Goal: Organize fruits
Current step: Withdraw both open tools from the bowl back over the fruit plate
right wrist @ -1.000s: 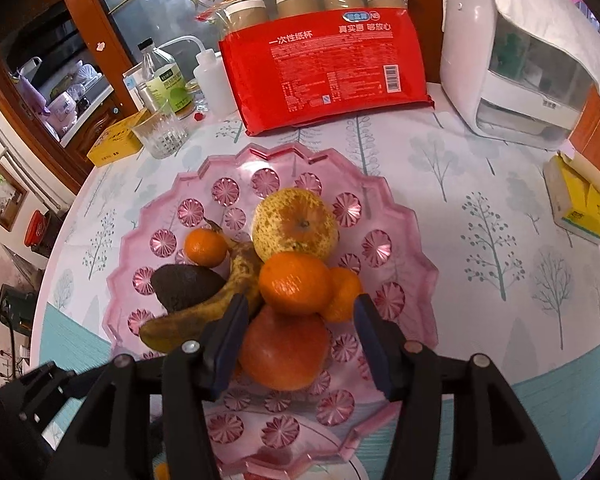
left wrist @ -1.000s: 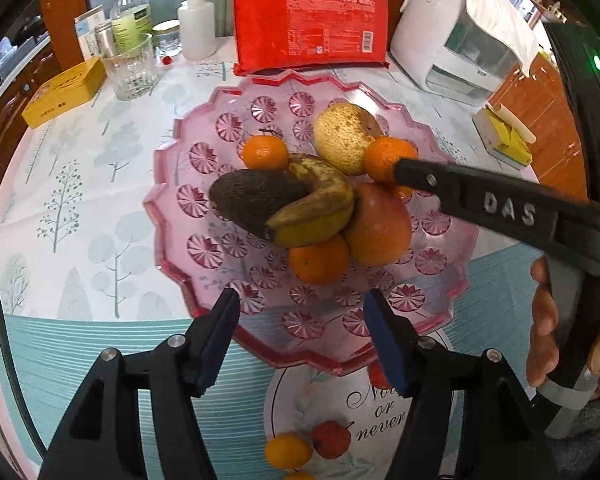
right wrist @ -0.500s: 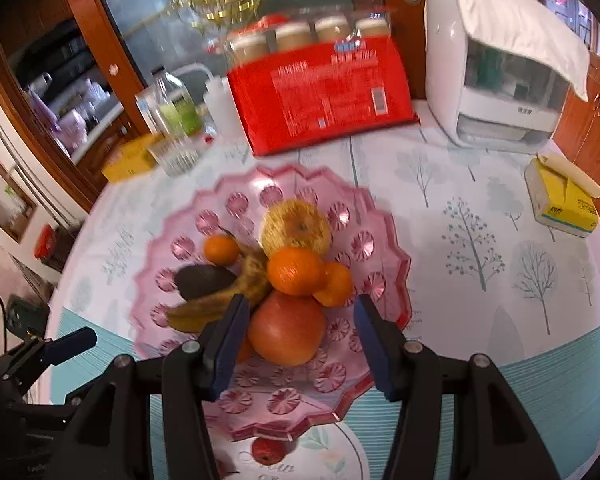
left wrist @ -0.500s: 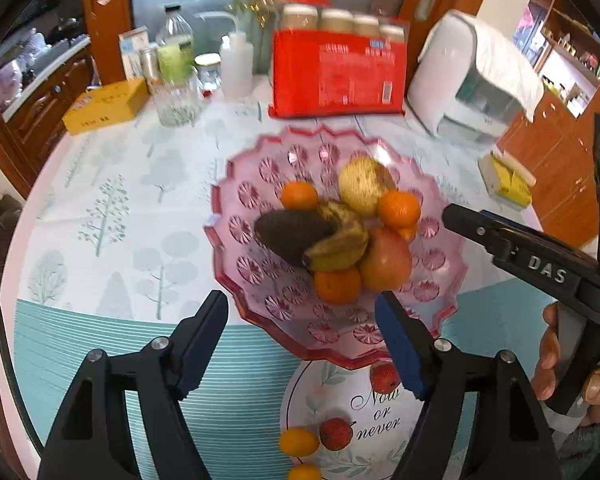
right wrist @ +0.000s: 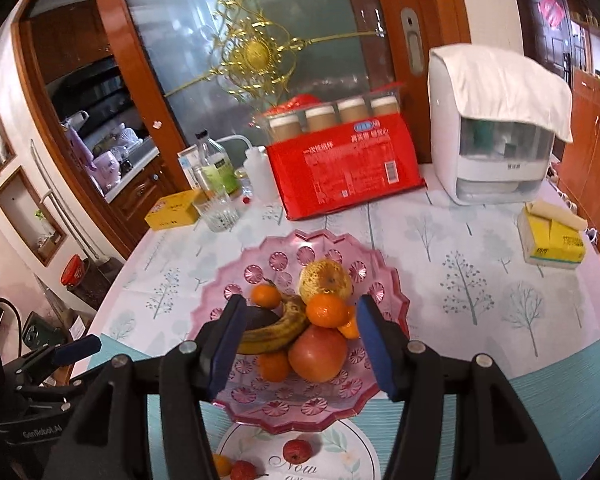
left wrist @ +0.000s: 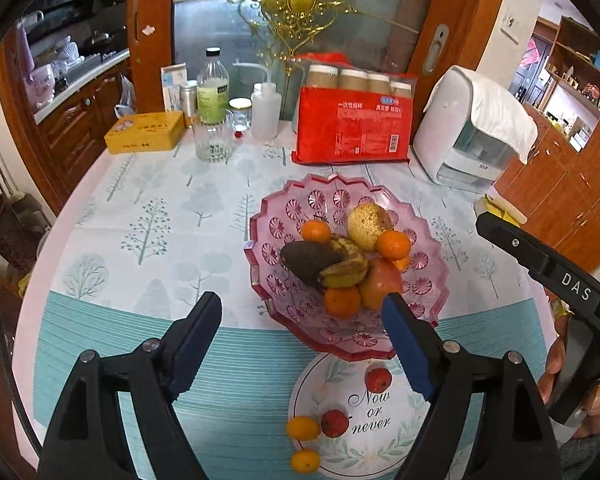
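Both my grippers are empty and up off the table, looking down at the fruit.

Left gripper [left wrist: 302, 322]: jaws wide apart and have just been opening further, nothing between the pads. Right gripper [right wrist: 300, 330]: jaws apart at a moderate gap, nothing gripped; the fruit seen between the fingers lies well beyond them, no contact.

Nearest to me: white printed plate [left wrist: 396, 456] at the table's front edge, partly tucked under the bowl's near rim. It holds the small stuff: two red lychee-like fruits [left wrist: 378, 378] and two kumquats [left wrist: 303, 428]. Probably the small-fruit station, so they don't get lost under the big pieces.

Next out: pink glass bowl [left wrist: 268, 236] with the large fruit heaped at its centre: avocado [left wrist: 306, 260], banana [left wrist: 346, 268] curled over it, red apple [left wrist: 380, 282], yellow pear [left wrist: 368, 220] at the back, several tangerines [left wrist: 342, 302] wedged round them. Piled in the middle because the dish slopes inward; anything round rolls there.

Far side of the table, not involved: red cup pack [left wrist: 352, 128], white appliance [left wrist: 472, 140], glass tumbler [left wrist: 212, 140], yellow tin [left wrist: 144, 132].

My read: sort looks close to finished; hands sit clear. If another pick is due, it's the small fruit on the plate.
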A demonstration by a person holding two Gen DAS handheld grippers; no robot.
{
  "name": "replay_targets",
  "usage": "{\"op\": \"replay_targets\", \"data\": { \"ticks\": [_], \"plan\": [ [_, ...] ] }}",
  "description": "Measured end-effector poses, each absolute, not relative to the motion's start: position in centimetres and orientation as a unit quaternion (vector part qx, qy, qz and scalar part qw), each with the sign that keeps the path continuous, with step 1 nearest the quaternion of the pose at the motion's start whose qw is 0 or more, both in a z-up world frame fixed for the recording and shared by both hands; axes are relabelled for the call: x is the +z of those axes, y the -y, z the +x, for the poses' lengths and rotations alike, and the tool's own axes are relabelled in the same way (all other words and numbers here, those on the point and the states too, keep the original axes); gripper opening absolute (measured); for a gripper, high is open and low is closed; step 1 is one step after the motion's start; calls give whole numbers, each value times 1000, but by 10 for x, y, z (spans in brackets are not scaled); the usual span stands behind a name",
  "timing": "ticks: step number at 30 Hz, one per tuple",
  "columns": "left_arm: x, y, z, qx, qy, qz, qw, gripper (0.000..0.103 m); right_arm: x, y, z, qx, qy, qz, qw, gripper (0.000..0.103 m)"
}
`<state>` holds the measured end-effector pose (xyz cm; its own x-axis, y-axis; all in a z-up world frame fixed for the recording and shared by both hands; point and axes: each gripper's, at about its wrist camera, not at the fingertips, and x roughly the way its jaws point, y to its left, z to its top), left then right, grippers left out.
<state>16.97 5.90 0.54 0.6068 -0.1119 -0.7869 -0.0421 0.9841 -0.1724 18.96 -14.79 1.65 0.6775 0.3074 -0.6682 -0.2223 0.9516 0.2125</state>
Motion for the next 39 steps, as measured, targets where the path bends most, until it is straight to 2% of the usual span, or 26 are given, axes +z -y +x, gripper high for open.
{"op": "replay_targets", "data": {
  "ticks": [10, 19, 27, 39],
  "plan": [
    [22, -55, 137, -13, -426, -77, 901, 81, 35, 146, 152, 165, -362, 37, 917, 58],
    [13, -52, 112, -10, -427, -80, 901, 82, 33, 145, 112, 163, -370, -5, 915, 58],
    [-15, -41, 91, -19, -440, -66, 895, 82, 15, 144, 92, 174, -388, 2, 905, 58],
    [-90, -36, 68, -23, -483, -73, 873, 82, -54, 139, 86, 118, -440, -26, 890, 58]
  ]
}}
